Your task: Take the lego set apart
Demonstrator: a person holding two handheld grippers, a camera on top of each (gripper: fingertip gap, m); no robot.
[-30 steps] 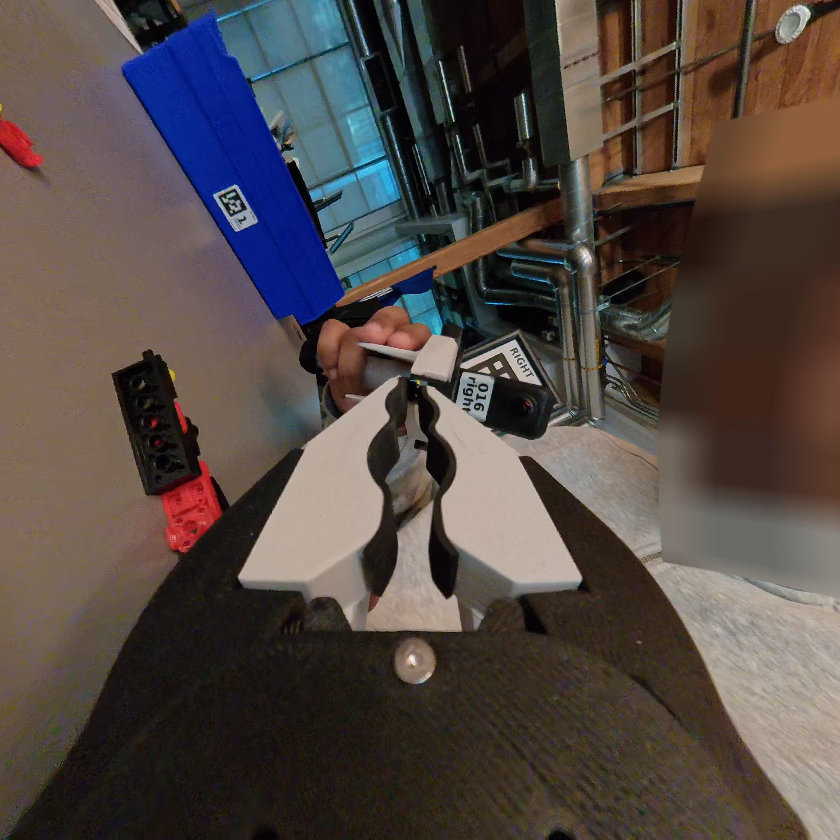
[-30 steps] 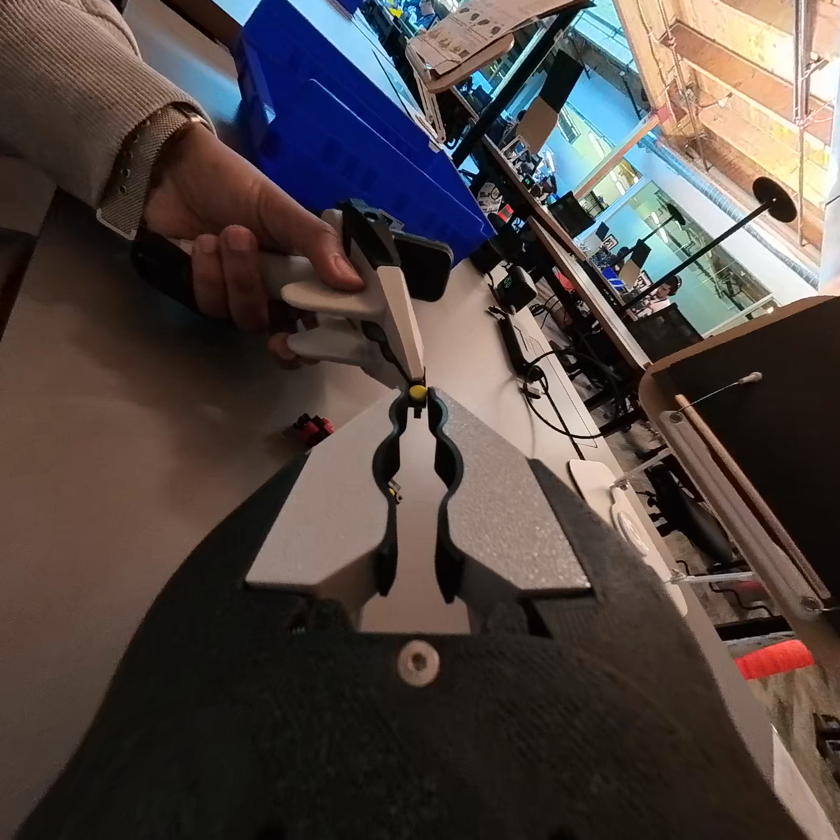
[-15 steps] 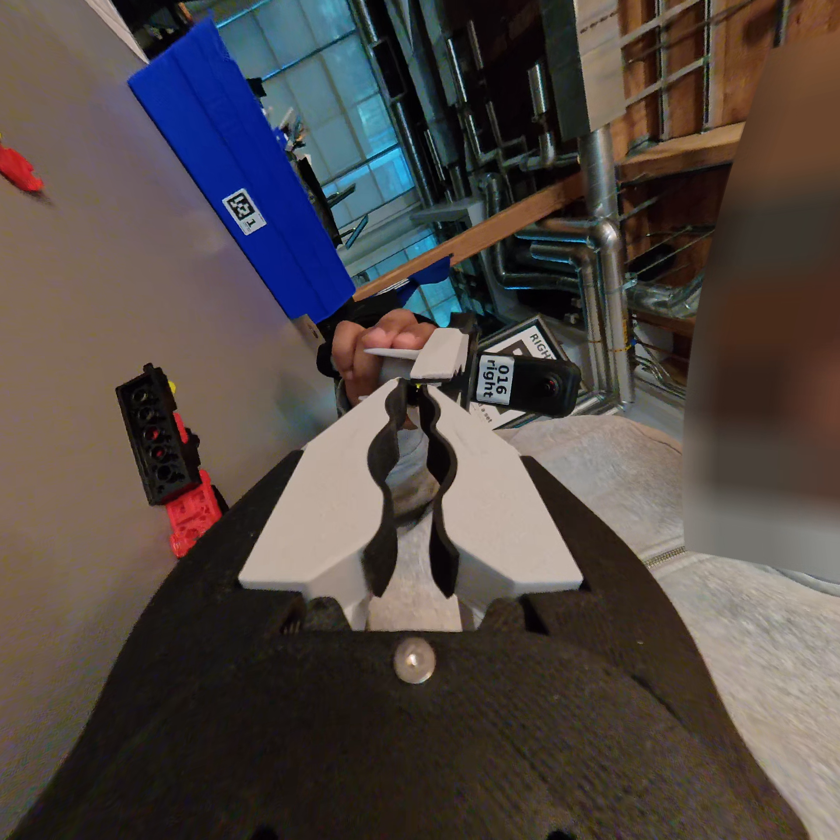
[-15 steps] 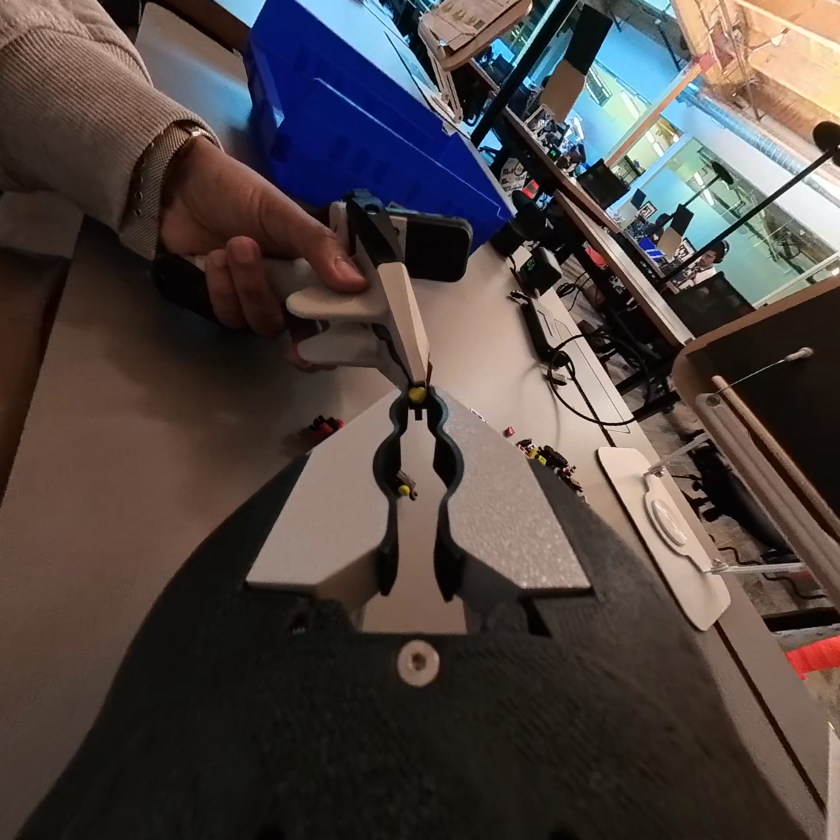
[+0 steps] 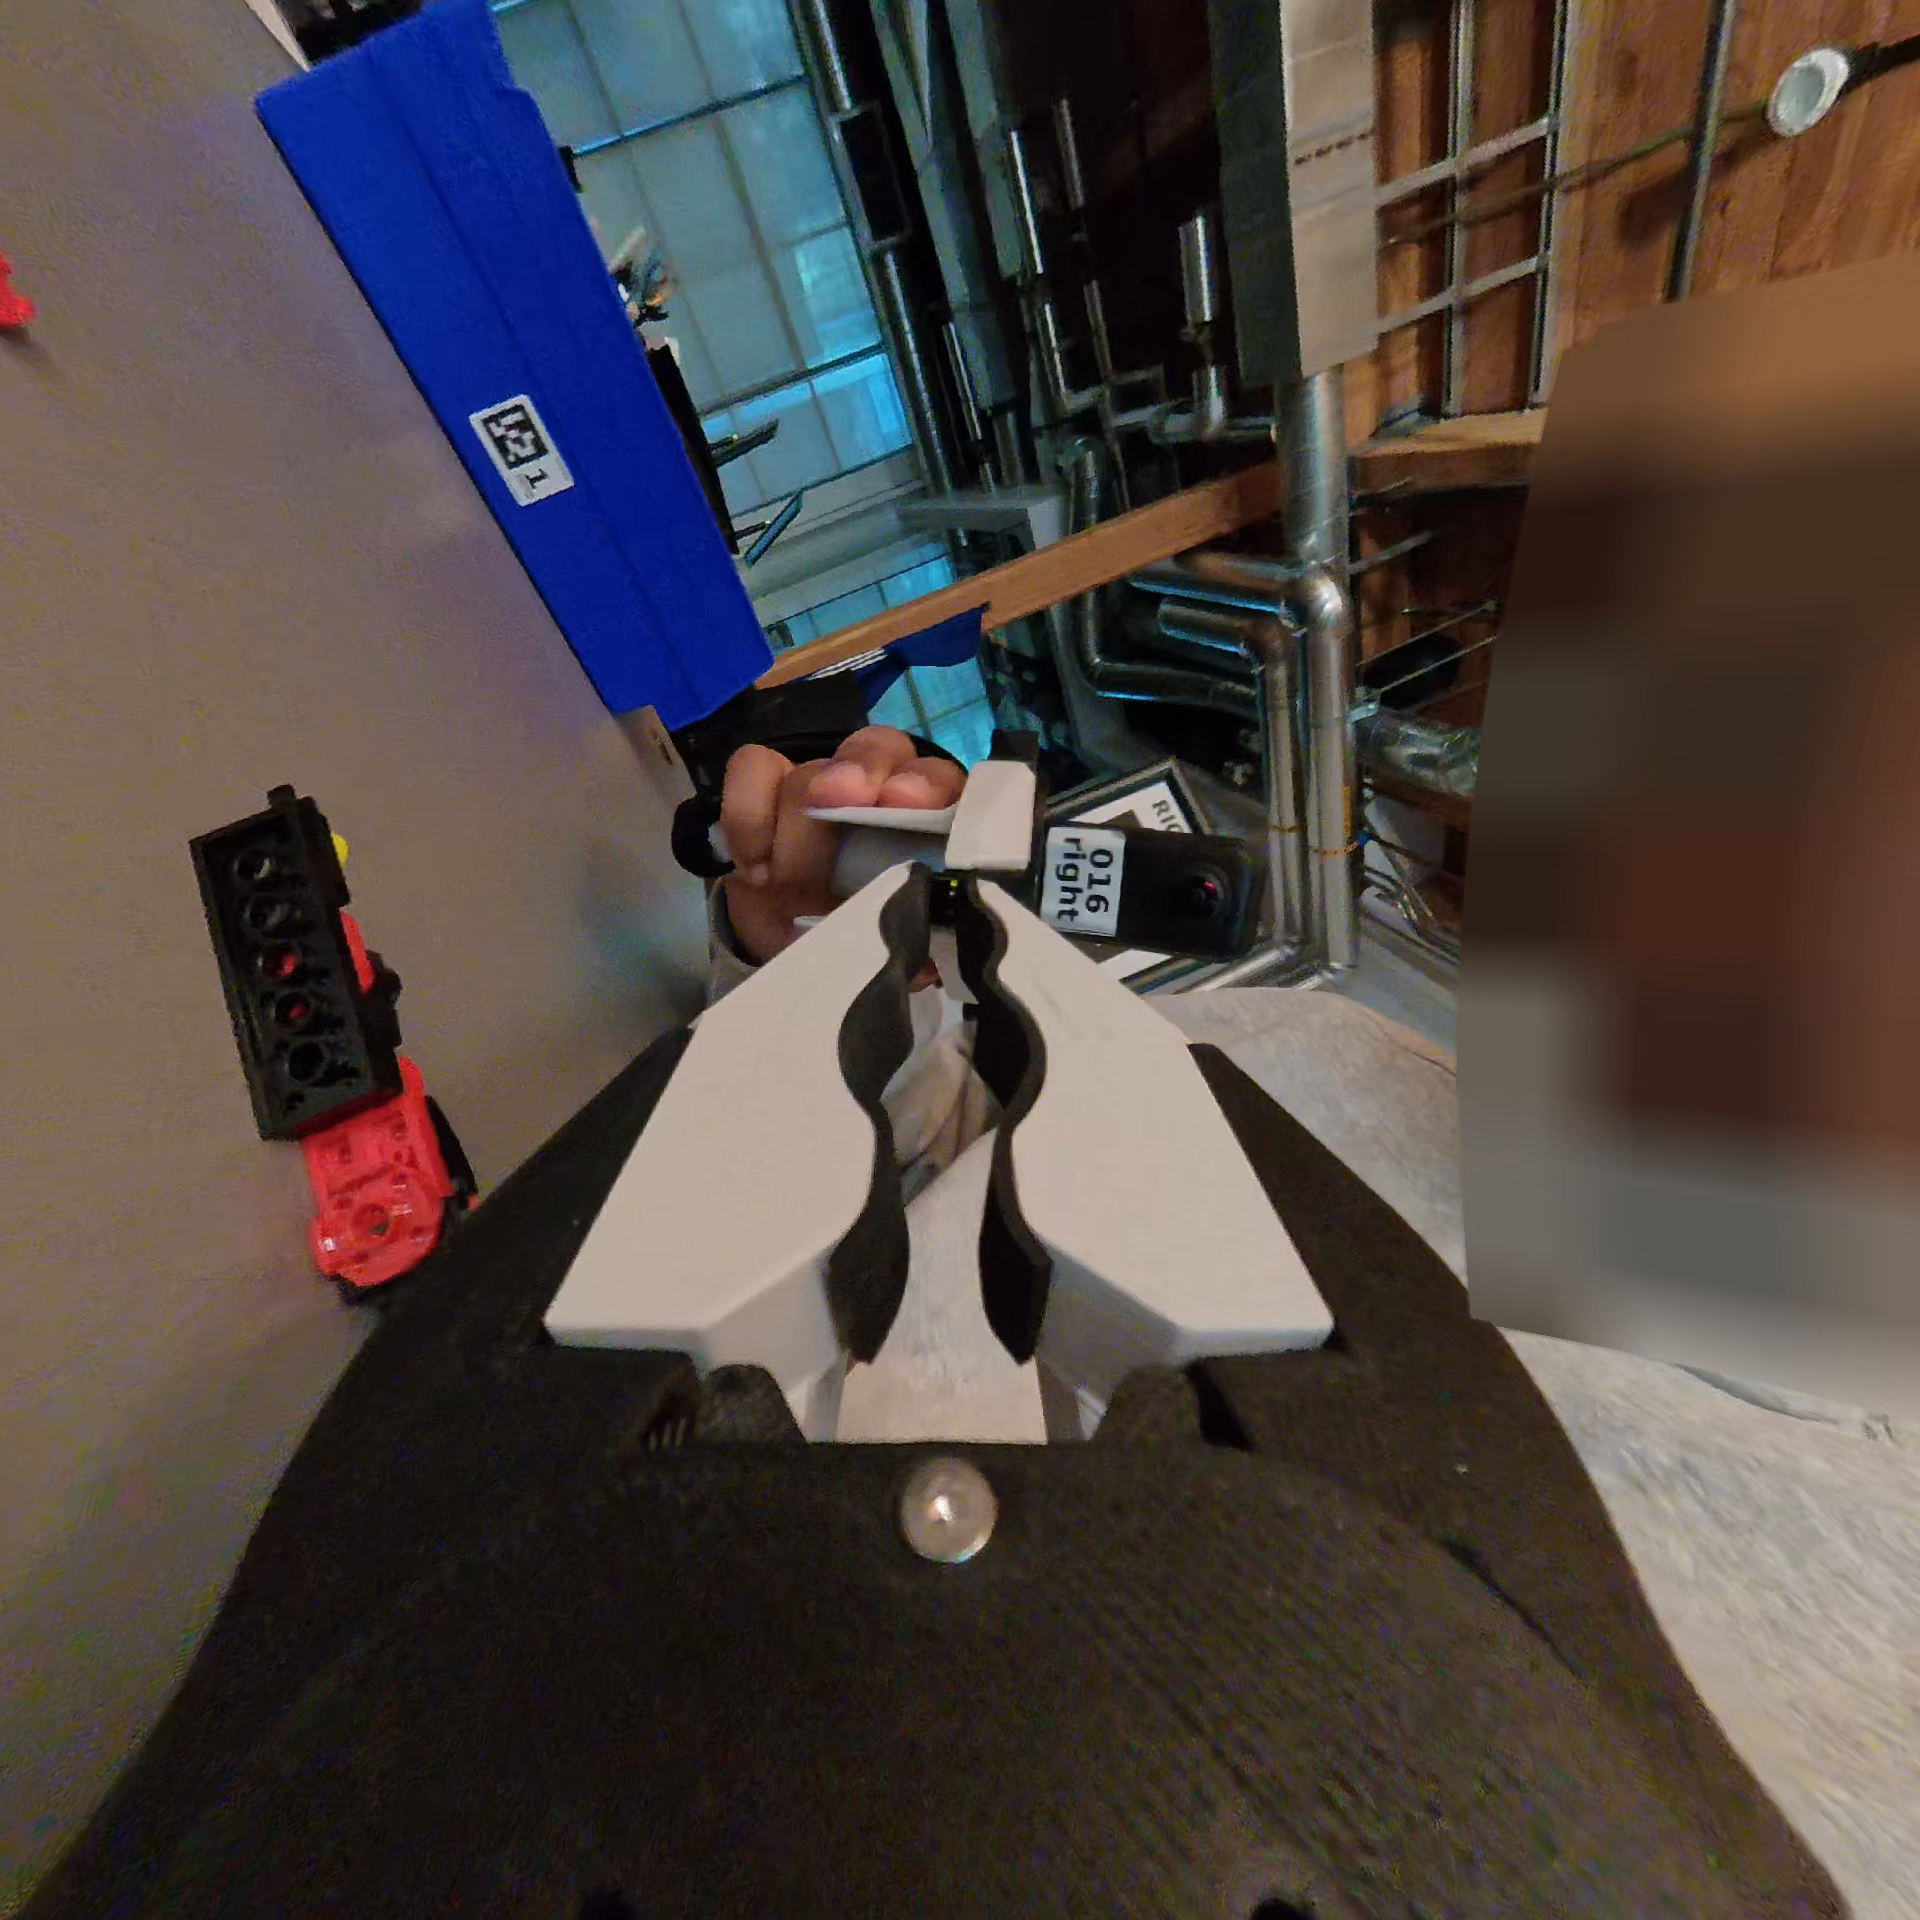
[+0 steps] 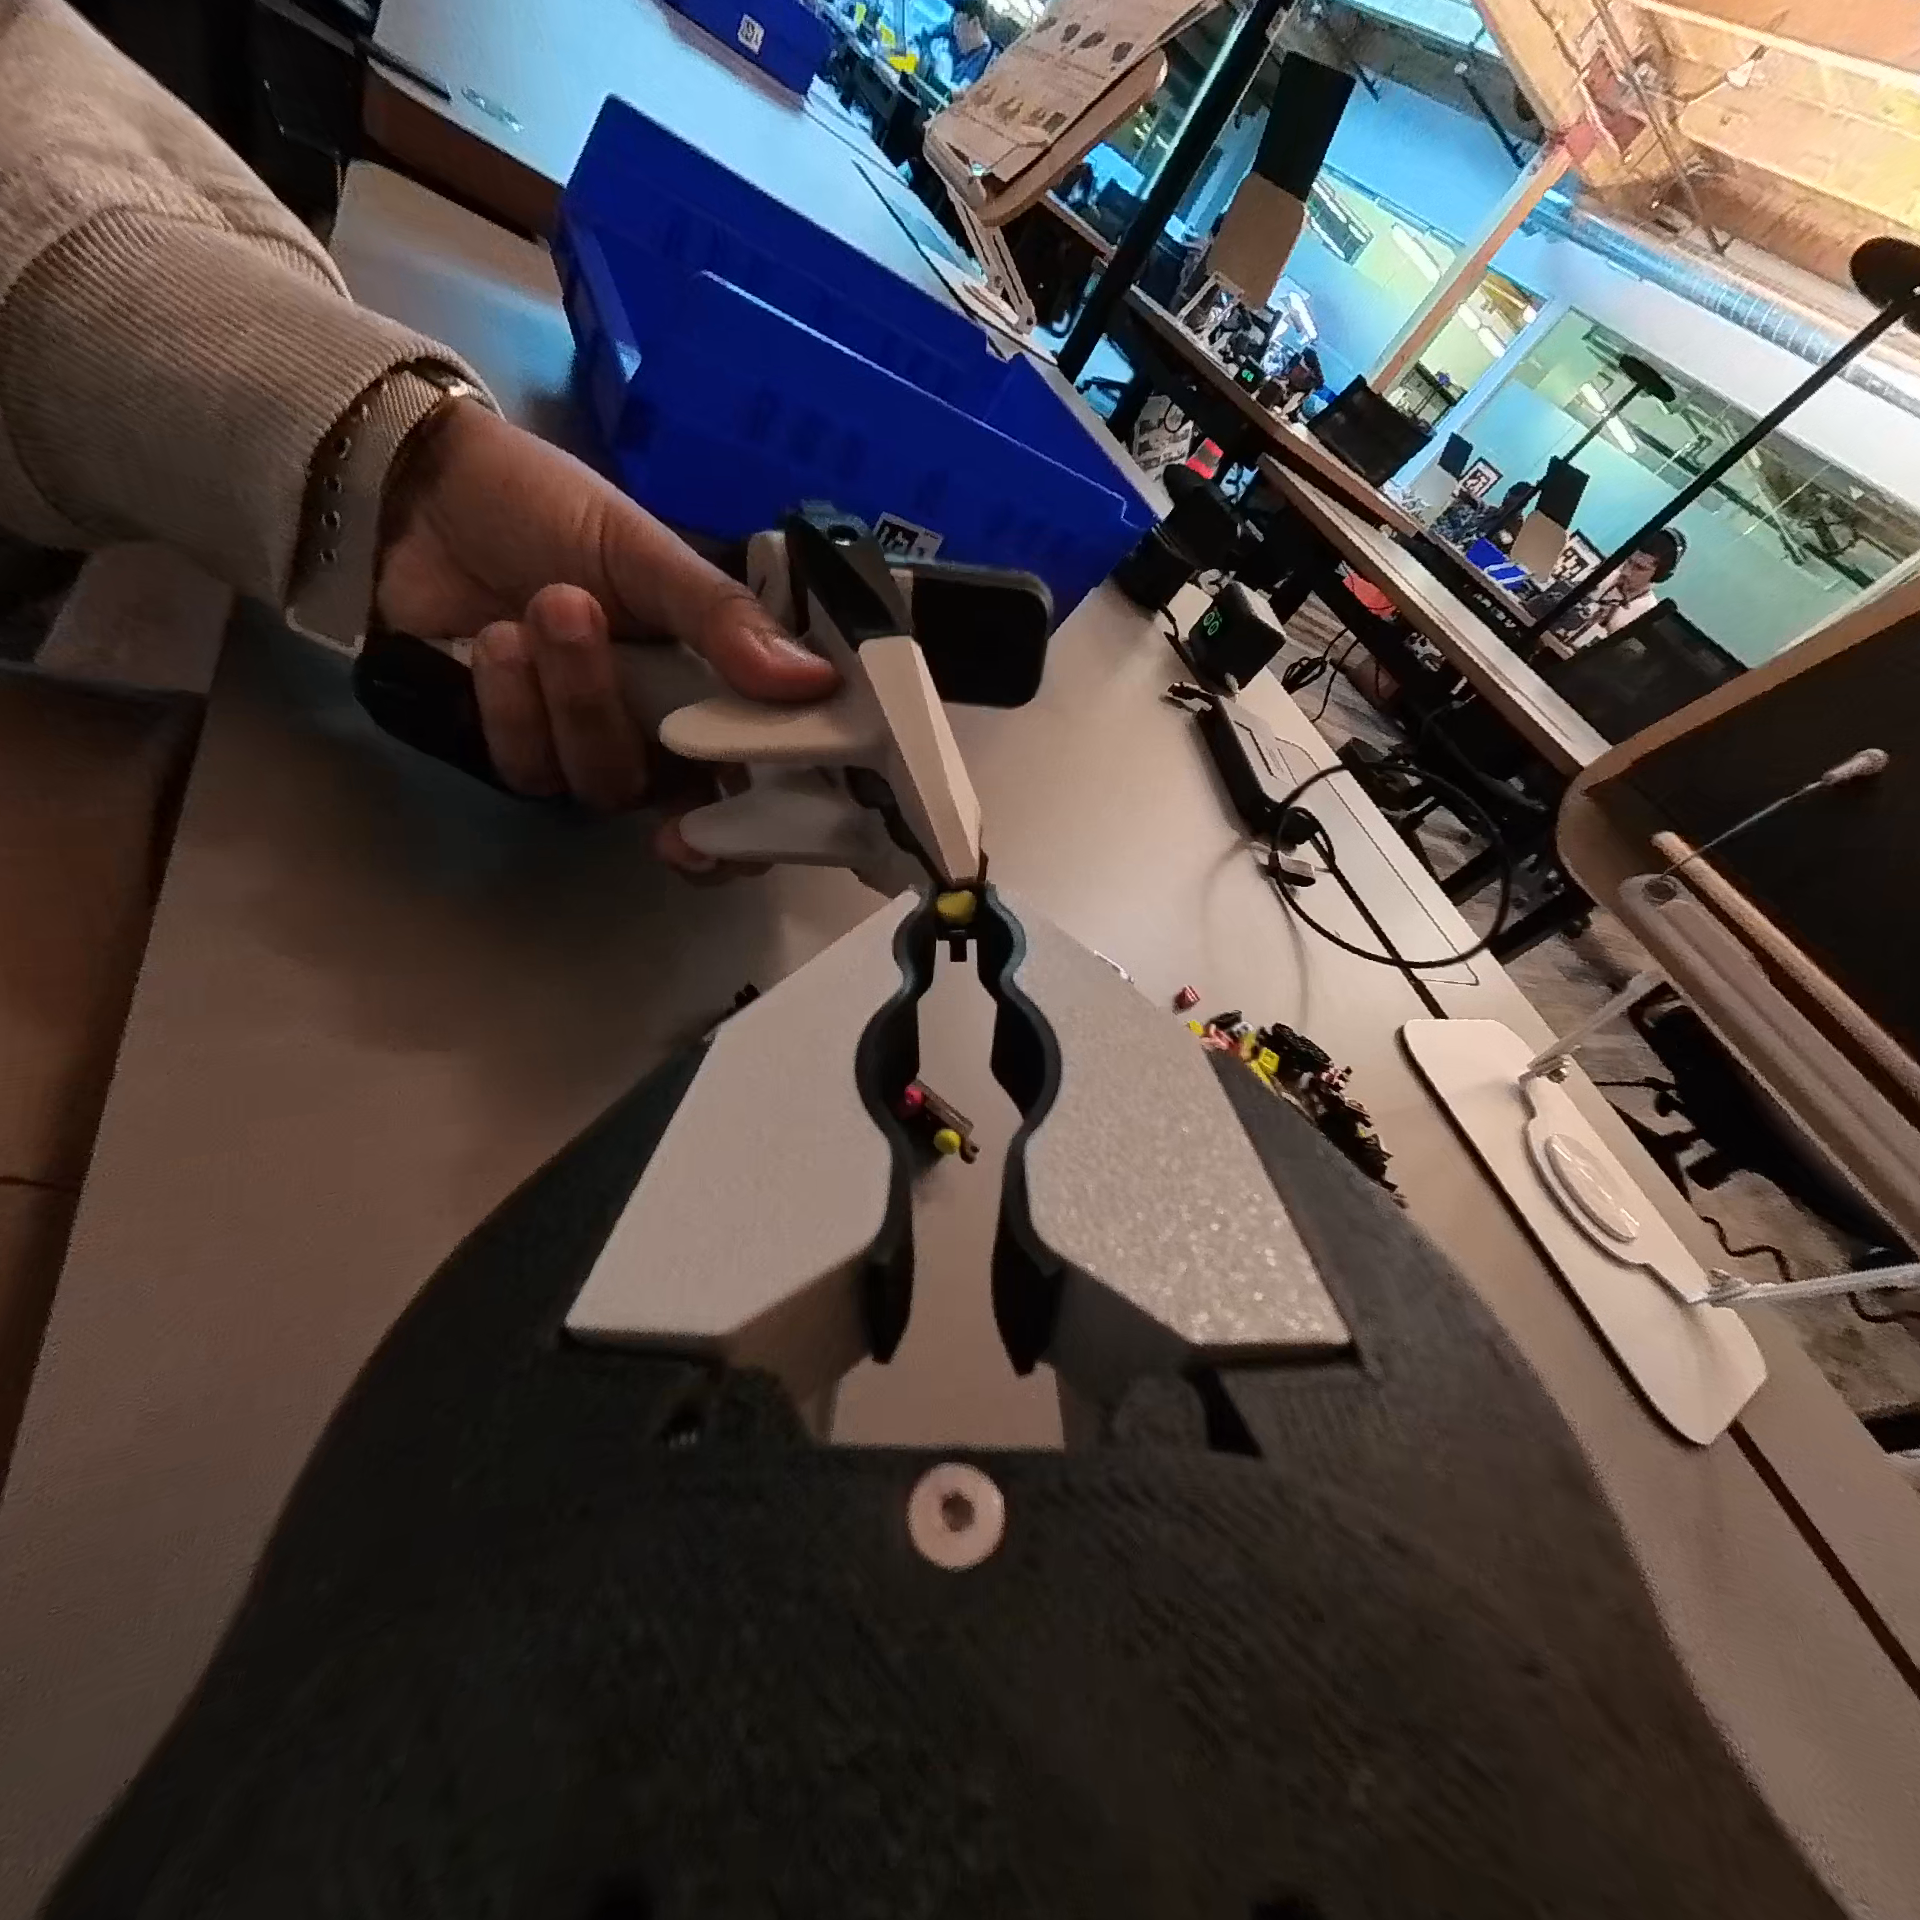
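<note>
My left gripper and my right gripper meet tip to tip in the air above the grey table. Both are shut on one small yellow and black lego piece, which shows only as a dark speck in the left wrist view. The left gripper comes in from the upper left of the right wrist view, held by a hand. A black and red lego assembly lies on the table to the left.
A blue bin stands at the back of the table. Several loose lego pieces lie to the right, one small piece below my right fingers. A white stand base and cables sit near the right edge. The grippers are tip to tip, or close to it.
Both grippers stay joined tip to tip on the small piece. The right wrist view has swung so that more of the table and the loose pieces show.
</note>
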